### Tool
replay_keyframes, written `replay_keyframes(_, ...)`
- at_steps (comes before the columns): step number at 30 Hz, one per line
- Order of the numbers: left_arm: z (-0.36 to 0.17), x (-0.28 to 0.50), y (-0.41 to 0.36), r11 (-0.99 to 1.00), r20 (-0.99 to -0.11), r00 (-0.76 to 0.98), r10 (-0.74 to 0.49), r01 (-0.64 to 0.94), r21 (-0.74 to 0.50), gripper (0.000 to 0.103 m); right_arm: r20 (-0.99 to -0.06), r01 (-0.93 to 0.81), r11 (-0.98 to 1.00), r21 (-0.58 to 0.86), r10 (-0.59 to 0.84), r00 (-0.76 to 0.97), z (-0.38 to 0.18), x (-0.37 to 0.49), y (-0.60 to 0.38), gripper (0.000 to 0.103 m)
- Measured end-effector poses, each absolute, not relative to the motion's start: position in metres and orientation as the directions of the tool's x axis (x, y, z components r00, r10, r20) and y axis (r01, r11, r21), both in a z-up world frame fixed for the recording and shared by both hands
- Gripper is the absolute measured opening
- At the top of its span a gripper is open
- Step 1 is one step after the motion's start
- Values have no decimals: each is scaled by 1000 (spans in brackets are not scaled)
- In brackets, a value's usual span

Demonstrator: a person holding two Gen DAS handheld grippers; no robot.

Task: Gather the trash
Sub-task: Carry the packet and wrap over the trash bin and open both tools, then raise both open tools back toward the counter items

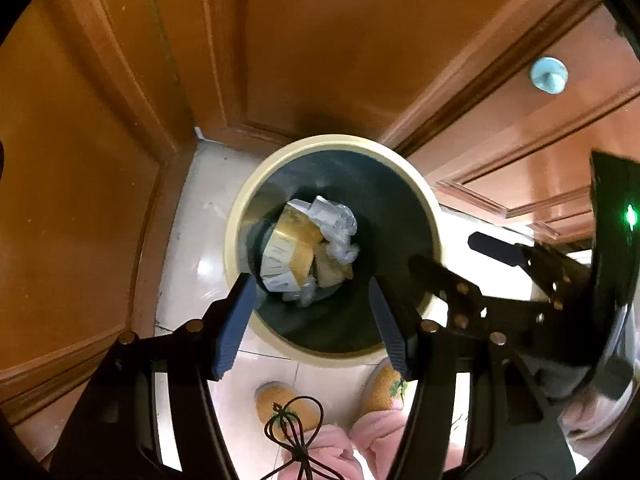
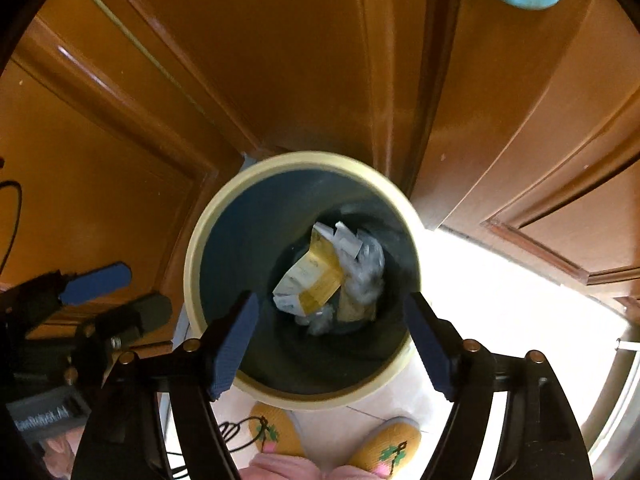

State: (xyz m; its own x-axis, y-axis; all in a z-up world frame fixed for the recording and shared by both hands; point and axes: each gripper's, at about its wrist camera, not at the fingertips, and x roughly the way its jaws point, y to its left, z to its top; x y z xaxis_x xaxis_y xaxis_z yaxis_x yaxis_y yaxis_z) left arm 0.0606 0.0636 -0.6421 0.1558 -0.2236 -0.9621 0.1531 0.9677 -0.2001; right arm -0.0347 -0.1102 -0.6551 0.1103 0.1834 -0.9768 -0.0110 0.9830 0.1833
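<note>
— What's around the bin (image 1: 240,216)?

— It stands on pale, glossy floor tiles (image 1: 192,240), tucked into a corner of orange-brown wooden doors (image 1: 312,48). A light blue round knob (image 1: 549,75) sticks out from the panel on the right. The person's feet, in yellow slippers (image 2: 276,428) with a green and pink motif, are just beside the near rim, with pink trouser legs (image 1: 380,440) above them. A thin dark cord (image 1: 294,432) dangles in loops over the slippers.

— And the trash (image 1: 304,248)?

— Down at the bottom of the bin: a crumpled yellow-and-white paper package with clear plastic wrap bunched against it. There is print on the package, too small and blurred to read.

— Anything blocking the way in?

— No, the mouth is open. Both tools hang over it, pointing steeply down.

— Are they holding anything?

— The left gripper (image 1: 308,312) has its blue pads parted with nothing between them. The right gripper (image 2: 332,340) is spread wider, also bare. Each shows in the other's view, off to the side.
</note>
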Motion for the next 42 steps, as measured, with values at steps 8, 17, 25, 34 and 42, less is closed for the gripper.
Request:
replay_keyframes(8, -632, 60, 70, 971, -962, 159, -222, 129, -203, 56, -977, -41, 982, 186, 189, 99, -661, -45, -97, 77)
replay_keyframes(17, -575, 56, 69, 968, -958, 163, -237, 117, -220, 56, -977, 0, 983, 182, 180, 110, -619, -49, -102, 77)
replay_keyframes(25, -458, 56, 64, 968, -952, 194, -236, 130, -214, 56, -972, 55, 978, 200, 191, 139, -515, -45, -109, 77)
replay_keyframes(34, -303, 53, 61, 961, -933, 243, -266, 149, -235, 56, -961, 58, 979, 196, 180, 208, -362, -30, -116, 77)
replay_keyframes(42, -193, 39, 55, 945, -914, 271, -302, 209, -250, 57, -941, 44, 980, 195, 174, 291, -231, -23, -118, 77)
